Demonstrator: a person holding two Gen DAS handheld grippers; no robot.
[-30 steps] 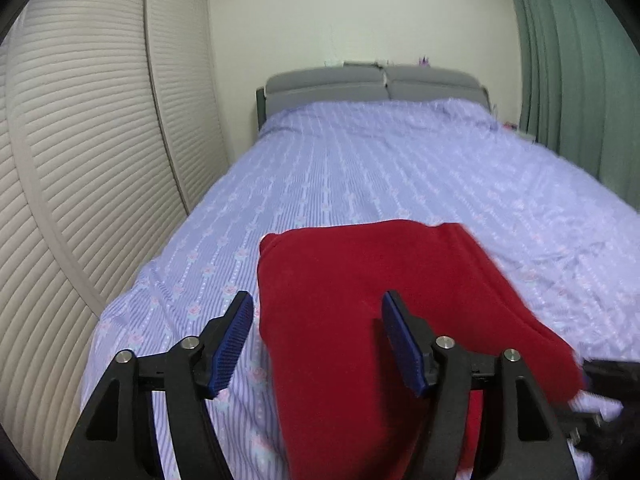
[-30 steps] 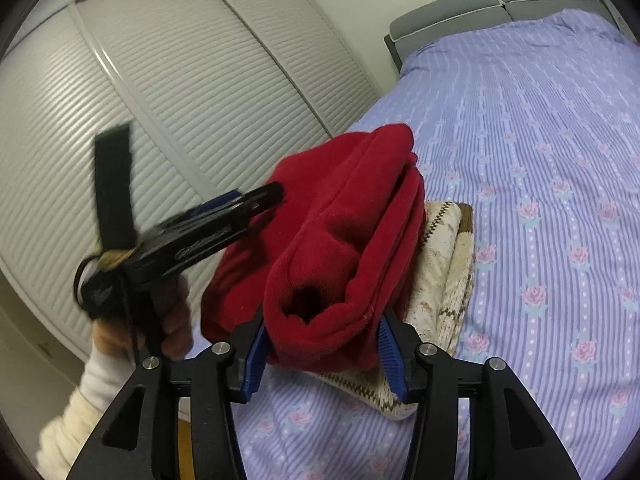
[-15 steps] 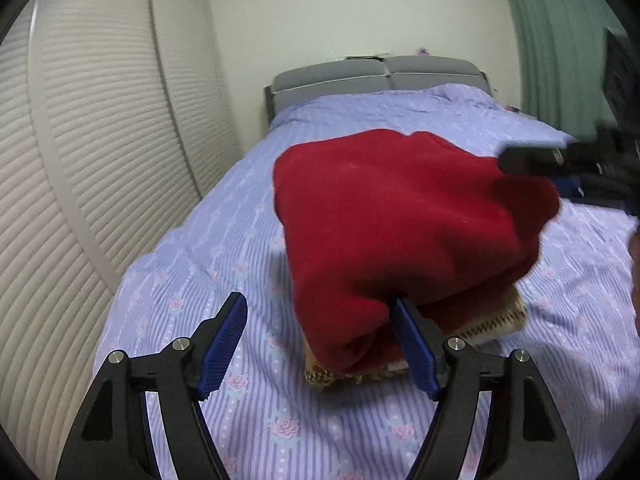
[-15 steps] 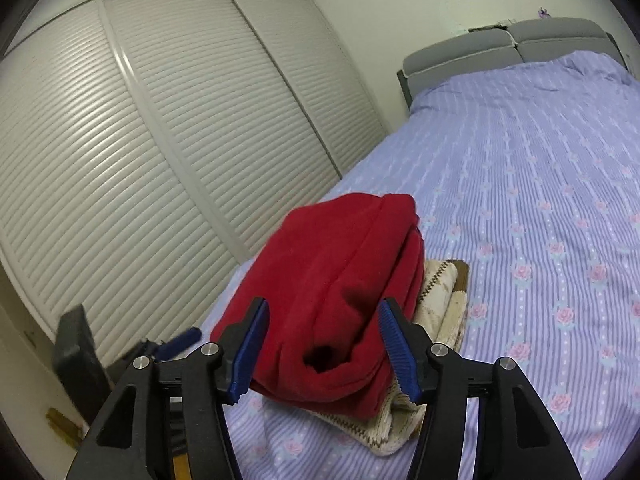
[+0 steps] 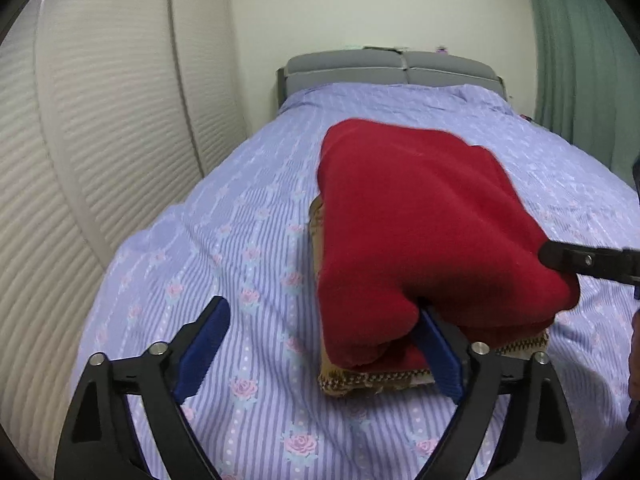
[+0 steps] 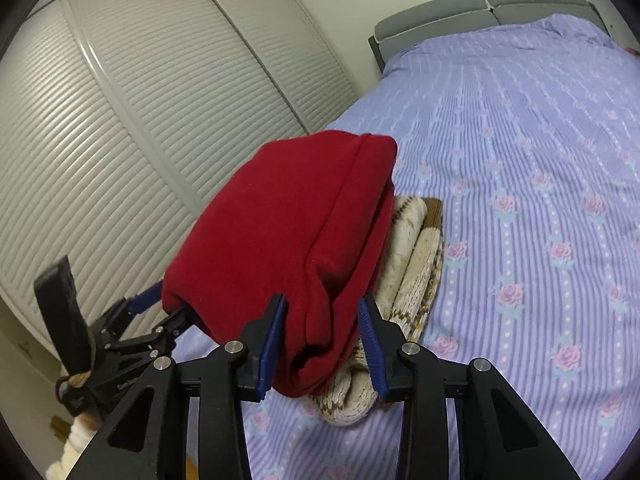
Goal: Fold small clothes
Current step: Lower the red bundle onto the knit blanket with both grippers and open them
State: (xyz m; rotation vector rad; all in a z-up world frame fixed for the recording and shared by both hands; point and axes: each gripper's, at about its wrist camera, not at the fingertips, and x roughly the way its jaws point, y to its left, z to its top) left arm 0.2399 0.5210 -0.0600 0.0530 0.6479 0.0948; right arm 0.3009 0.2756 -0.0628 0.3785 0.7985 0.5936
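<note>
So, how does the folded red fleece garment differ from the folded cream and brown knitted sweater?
The folded red fleece garment is plain and smooth; the folded cream and brown knitted sweater is patterned and ribbed. The red one lies on top and covers most of the knitted one, which rests directly on the purple floral bedsheet. Both are folded, in one stack.

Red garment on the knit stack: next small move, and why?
Probably let go with the right gripper and back both off. The folded red garment already lies on the patterned knit. The left gripper is opening, only one pad touching cloth, while the right's jaws are closing on the fold's end.
</note>
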